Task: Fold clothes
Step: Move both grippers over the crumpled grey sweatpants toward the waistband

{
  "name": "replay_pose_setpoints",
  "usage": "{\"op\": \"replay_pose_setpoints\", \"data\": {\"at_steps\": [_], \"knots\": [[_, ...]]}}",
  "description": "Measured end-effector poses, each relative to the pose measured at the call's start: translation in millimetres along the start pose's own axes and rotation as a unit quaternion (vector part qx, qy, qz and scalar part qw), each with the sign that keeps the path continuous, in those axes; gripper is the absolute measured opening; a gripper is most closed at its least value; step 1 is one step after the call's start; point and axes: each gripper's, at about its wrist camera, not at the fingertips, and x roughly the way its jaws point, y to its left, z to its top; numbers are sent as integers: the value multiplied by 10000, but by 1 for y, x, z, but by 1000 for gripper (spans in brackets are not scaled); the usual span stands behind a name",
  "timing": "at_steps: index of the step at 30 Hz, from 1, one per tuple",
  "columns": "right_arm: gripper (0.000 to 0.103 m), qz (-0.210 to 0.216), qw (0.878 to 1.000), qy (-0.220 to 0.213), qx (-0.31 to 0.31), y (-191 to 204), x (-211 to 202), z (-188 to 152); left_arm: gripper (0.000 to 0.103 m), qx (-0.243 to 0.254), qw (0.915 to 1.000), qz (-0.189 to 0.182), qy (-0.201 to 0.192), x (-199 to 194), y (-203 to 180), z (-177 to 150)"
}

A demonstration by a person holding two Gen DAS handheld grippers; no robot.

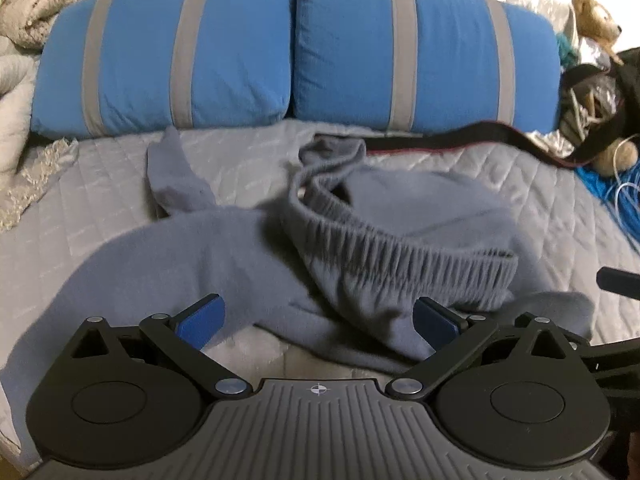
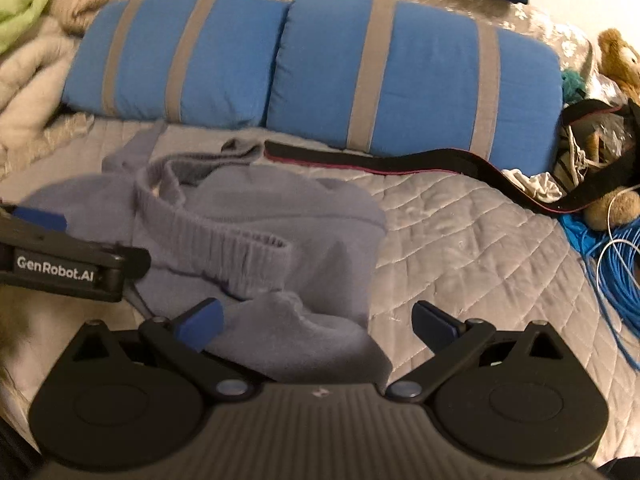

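Observation:
Crumpled grey-blue sweatpants (image 1: 224,248) lie on the quilted bed, their ribbed elastic waistband (image 1: 400,256) curling up in the middle and one leg (image 1: 172,176) stretching toward the pillows. My left gripper (image 1: 318,320) hovers open just above the near fabric, nothing between its blue pads. The same sweatpants (image 2: 260,216) fill the left of the right wrist view. My right gripper (image 2: 318,324) is open over a bunched fold of the pants (image 2: 296,336). The left gripper's body (image 2: 60,260) shows at the left edge of that view.
Two blue pillows with grey stripes (image 1: 296,52) line the far side of the grey quilt (image 2: 480,248). A black strap (image 2: 400,162) runs across in front of them. Stuffed toys (image 1: 596,20), blue cord (image 2: 616,276) and clutter sit right; blankets (image 1: 24,24) pile left.

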Motion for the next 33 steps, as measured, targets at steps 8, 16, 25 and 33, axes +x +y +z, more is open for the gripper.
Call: {"op": "replay_pose_setpoints", "data": {"at_steps": [8, 16, 25, 33], "knots": [[103, 4, 9993, 273, -260, 18, 2, -1, 103, 159, 9997, 151, 88, 0, -1, -7], [103, 102, 9983, 442, -368, 20, 5, -1, 102, 298, 9990, 288, 184, 0, -1, -13], [103, 18, 9963, 862, -42, 15, 12, 1, 102, 363, 9982, 358, 307, 2, -5, -14], [103, 137, 9945, 1027, 152, 7, 14, 0, 102, 460, 9978, 267, 401, 6, -4, -12]]}}
